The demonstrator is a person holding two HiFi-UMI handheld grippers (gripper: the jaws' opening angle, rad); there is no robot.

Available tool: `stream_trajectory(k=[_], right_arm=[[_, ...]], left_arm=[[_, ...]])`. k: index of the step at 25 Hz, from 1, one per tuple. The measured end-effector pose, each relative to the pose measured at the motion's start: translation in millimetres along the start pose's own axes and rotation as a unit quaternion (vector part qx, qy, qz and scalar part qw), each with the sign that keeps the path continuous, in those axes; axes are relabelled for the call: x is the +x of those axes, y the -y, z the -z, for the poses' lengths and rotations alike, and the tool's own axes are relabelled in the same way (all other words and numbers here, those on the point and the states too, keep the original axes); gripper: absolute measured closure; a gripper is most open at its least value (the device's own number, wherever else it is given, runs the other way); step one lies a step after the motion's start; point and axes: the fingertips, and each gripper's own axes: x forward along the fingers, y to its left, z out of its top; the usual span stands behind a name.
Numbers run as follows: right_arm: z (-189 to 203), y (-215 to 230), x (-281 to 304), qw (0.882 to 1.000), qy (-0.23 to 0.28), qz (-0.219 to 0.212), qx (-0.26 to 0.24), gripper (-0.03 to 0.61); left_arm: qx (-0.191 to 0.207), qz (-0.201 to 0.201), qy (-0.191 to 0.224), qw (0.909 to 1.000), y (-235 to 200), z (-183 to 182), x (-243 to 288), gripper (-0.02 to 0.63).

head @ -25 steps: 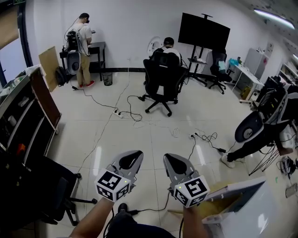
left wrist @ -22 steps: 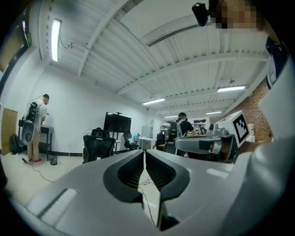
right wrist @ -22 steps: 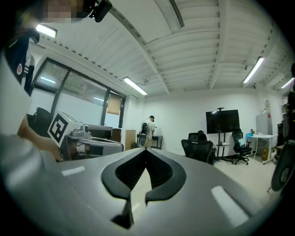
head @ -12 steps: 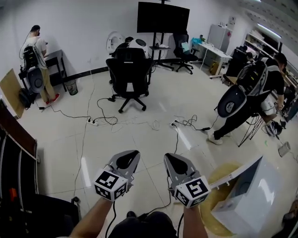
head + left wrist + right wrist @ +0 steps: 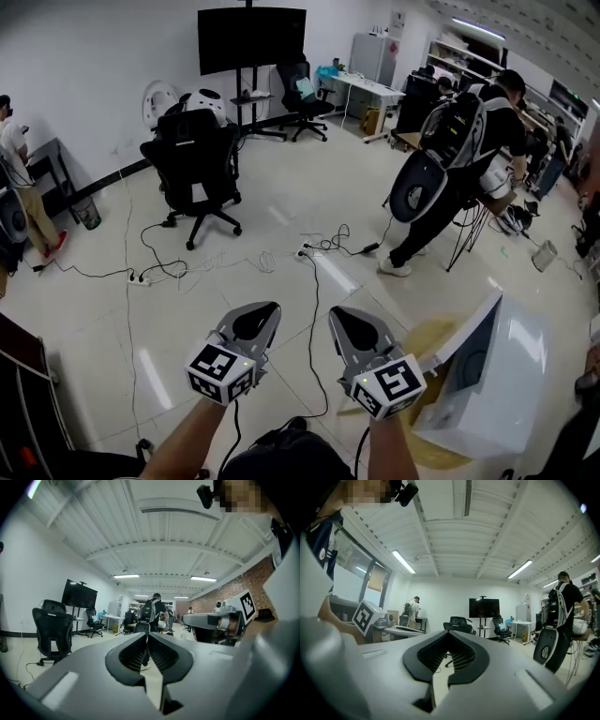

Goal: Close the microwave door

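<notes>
The white microwave (image 5: pixel 511 380) sits at the lower right of the head view on a yellowish round table (image 5: pixel 427 342). Its door (image 5: pixel 467 339) stands swung open, its edge pointing up and left. Both grippers hover low in the middle of the view, left of the microwave and touching nothing. My left gripper (image 5: pixel 270 307) is shut and empty, its jaws meeting at the tip (image 5: pixel 146 633). My right gripper (image 5: pixel 336 312) is also shut and empty (image 5: pixel 450 633), and it is the nearer one to the open door.
Cables and a power strip (image 5: pixel 314 248) trail over the tiled floor ahead. A black office chair (image 5: pixel 199 159) stands at the back left, a TV on a stand (image 5: pixel 251 37) behind it. A person with a backpack (image 5: pixel 459 141) stands at the right.
The head view has swung right: chair and TV slid left, the person with the backpack and more of the microwave came into view. Both grippers kept their place, still shut.
</notes>
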Motion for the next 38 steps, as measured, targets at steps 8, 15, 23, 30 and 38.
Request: stream_trajectory(k=[8,15,23,30,38], right_arm=[[-2.2,82.3,-28.0,0.997,0.007,0.075,0.0,0.577],[6.2,138.3,-62.1,0.987,0.0,0.159,0.001,0.577],[12.8,195.3,-105.5,0.955,-0.016,0.296,-0.002,0.577],[14.9,227.2,-146.4,0.891,-0.026,0.454,0.011,0.577],[26.1,196.6,-182.1,0.801,-0.038,0.596,0.023,0.577]], left_arm=[[0.018,0.076,0.001,0.997,39.2,-10.1,91.6,0.589],[0.021,0.164,-0.003,0.9863,81.0,-7.2,157.5,0.589],[0.019,0.303,-0.023,0.9526,133.3,0.6,235.4,0.589],[0.042,0.464,-0.055,0.8833,187.6,16.9,277.2,0.589],[0.075,0.61,-0.091,0.7838,235.8,52.9,263.9,0.589]])
